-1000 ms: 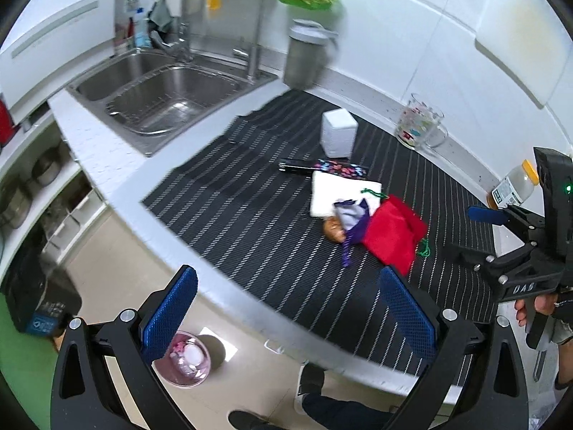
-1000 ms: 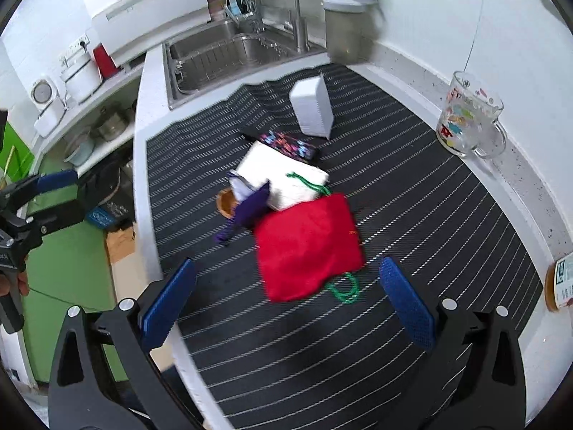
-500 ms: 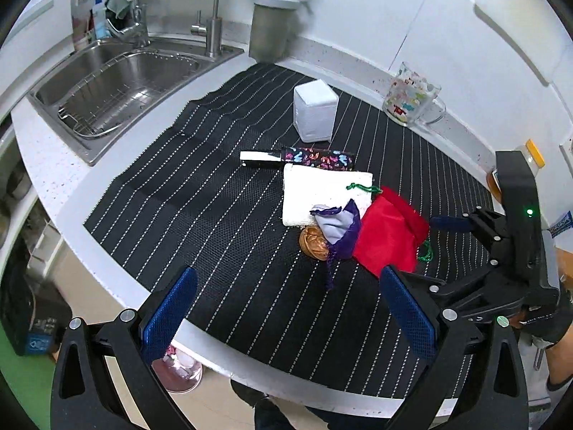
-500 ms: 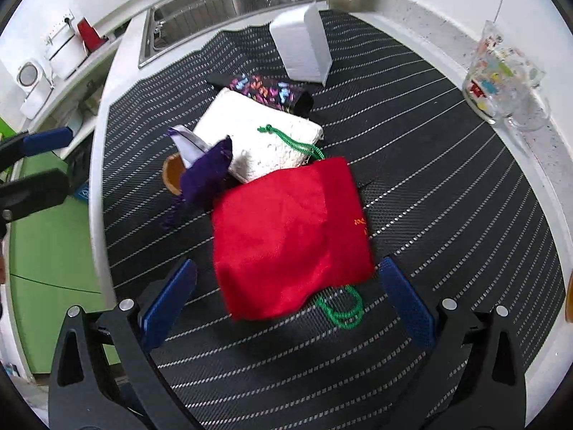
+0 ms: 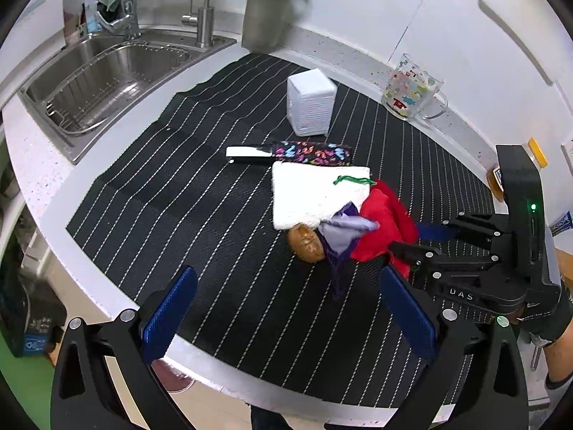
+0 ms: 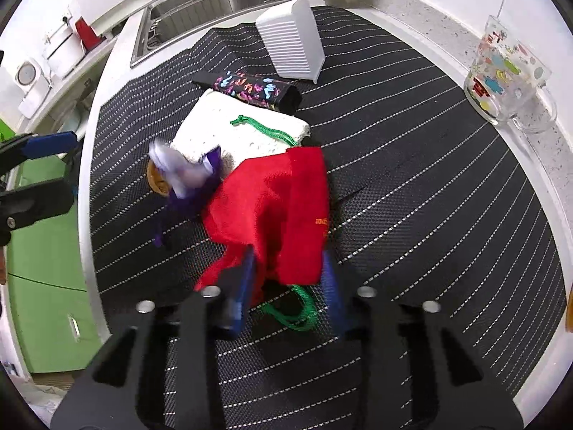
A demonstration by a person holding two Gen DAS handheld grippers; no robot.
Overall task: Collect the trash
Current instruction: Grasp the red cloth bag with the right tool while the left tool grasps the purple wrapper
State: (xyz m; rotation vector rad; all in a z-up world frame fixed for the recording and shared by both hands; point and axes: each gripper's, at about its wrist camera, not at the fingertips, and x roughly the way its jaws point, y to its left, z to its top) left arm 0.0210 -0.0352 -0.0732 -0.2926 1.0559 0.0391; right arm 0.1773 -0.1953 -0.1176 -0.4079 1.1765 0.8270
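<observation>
A red drawstring pouch (image 6: pixel 275 215) with a green cord (image 6: pixel 293 311) lies on the black striped mat (image 6: pixel 429 179). My right gripper (image 6: pixel 286 279) is narrowed around the pouch's near edge, and the cloth bunches between its fingers; it also shows in the left wrist view (image 5: pixel 412 242). A purple cloth scrap (image 5: pixel 340 236), a brown walnut-like piece (image 5: pixel 308 242) and a white folded cloth (image 5: pixel 315 193) lie beside the pouch. My left gripper (image 5: pixel 286 315) is open and empty above the mat's near edge.
A white ribbed box (image 5: pixel 309 105), a patterned black case (image 5: pixel 308 152), a glass mug (image 5: pixel 412 91) and a grey bin (image 5: pixel 268 18) stand on the counter. The sink (image 5: pixel 104 75) is at the left. A bottle (image 5: pixel 530 165) stands at the right.
My right gripper has moved forward onto the red pouch and closed around its near edge, bunching the cloth. My left gripper has come closer over the mat.
</observation>
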